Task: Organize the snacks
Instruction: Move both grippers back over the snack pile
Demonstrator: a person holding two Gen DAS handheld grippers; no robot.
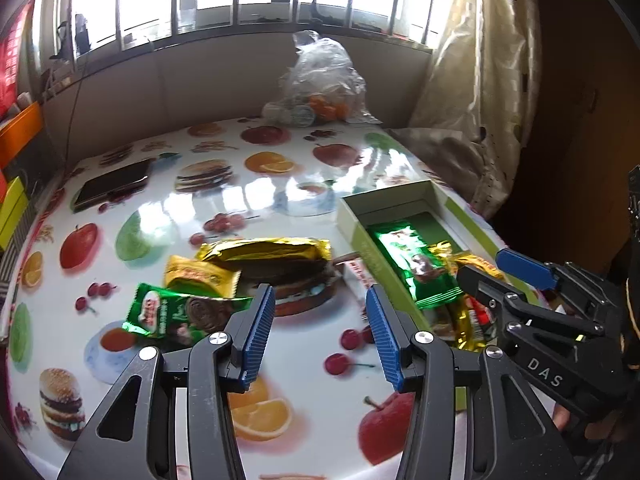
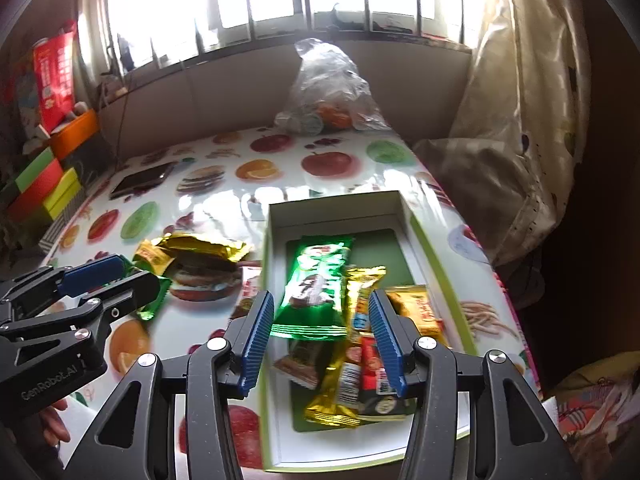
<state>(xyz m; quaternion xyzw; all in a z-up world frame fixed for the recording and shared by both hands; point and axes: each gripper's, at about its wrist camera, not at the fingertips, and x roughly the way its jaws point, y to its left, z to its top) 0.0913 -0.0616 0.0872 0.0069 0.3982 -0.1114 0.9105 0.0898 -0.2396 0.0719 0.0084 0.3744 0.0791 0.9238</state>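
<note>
**Snack packets half sorted into the box, both grippers empty**

A glossy tabletop (image 1: 168,208) printed with fruit and burgers stands under a barred window, with a clear plastic bag (image 1: 320,76) at its far edge and a dark flat phone (image 1: 114,186) to the left. On the right side lies an open, shallow white cardboard box with green trim (image 2: 276,320). It already holds several snacks: a long green foil packet (image 2: 320,284), a gold foil bar (image 2: 340,392), an orange packet (image 2: 416,304) and a red-and-black one (image 2: 374,376). Outside it, left of the box, a large gold foil packet (image 1: 260,250), a small yellow packet (image 1: 196,276) and a green foil biscuit packet (image 1: 176,312) lie close together, and a red-and-white wrapper (image 1: 358,276) lies against the box wall.

The sorting looks about halfway done. The right gripper (image 2: 322,340) hovers above the box, its jaws apart with nothing pinched. The left gripper (image 1: 320,332) hangs over bare tabletop just short of the loose pile, tilted downward, jaws likewise released and empty.

The likely next move is for the left gripper to reach the green biscuit packet or the yellow one. That calls for lowering the pads around a thin, slippery foil edge lying flat on a slick surface.
</note>
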